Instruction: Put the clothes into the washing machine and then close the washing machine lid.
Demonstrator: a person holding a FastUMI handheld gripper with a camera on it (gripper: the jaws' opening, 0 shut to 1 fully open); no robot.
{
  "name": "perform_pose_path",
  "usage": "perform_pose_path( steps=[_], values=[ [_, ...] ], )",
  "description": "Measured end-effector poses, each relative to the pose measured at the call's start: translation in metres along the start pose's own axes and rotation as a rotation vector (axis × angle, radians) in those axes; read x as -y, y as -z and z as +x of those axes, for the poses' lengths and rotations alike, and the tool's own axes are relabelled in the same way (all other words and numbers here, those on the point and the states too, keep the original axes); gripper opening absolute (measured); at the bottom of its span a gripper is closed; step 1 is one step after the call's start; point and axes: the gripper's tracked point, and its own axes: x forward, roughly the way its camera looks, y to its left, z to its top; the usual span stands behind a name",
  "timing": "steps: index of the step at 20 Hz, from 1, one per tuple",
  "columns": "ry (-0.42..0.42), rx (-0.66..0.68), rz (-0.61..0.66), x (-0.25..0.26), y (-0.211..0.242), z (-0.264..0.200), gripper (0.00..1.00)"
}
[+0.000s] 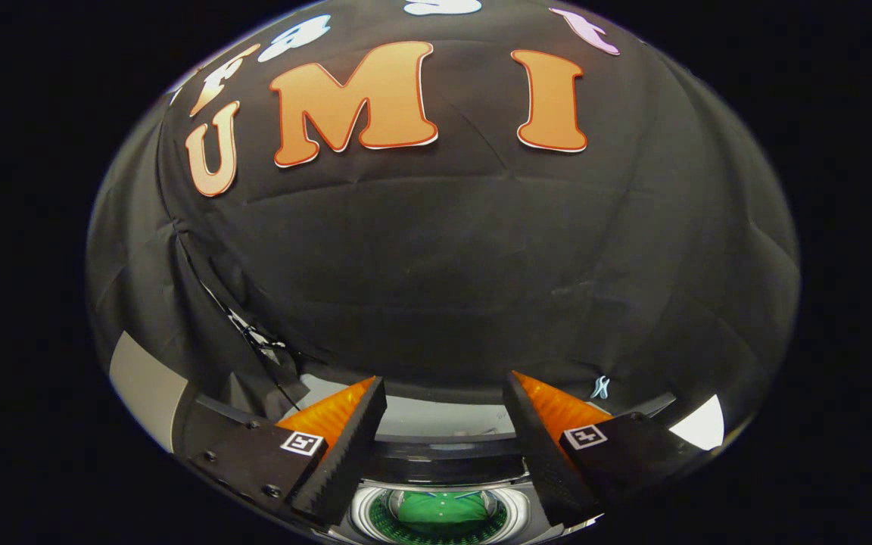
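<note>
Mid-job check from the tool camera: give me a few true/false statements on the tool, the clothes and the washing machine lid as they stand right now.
1. The tool is open with nothing between its fingers. True.
2. A green garment lies inside the washing machine drum. True.
3. The tool is shut on the green garment. False: the fingers stand apart and the garment sits in the drum below them, untouched.
4. The washing machine lid is shut over the drum. False: the drum opening is uncovered and the garment shows through it.
5. The booth's black cloth wall lies beyond the fingers. True.
</note>
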Motion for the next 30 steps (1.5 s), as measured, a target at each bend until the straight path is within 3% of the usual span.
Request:
perform_pose_path(
  steps=[9,19,25,30],
  values=[
    [-0.020,0.072,-0.001,0.000,0.011,-0.026,1.00],
    [-0.021,0.078,-0.005,-0.001,0.055,-0.078,1.00],
    [-0.002,-0.009,0.013,0.001,0.106,-0.105,1.00],
    [-0.006,-0.160,0.093,0.000,0.194,-0.122,1.00]
  ],
)
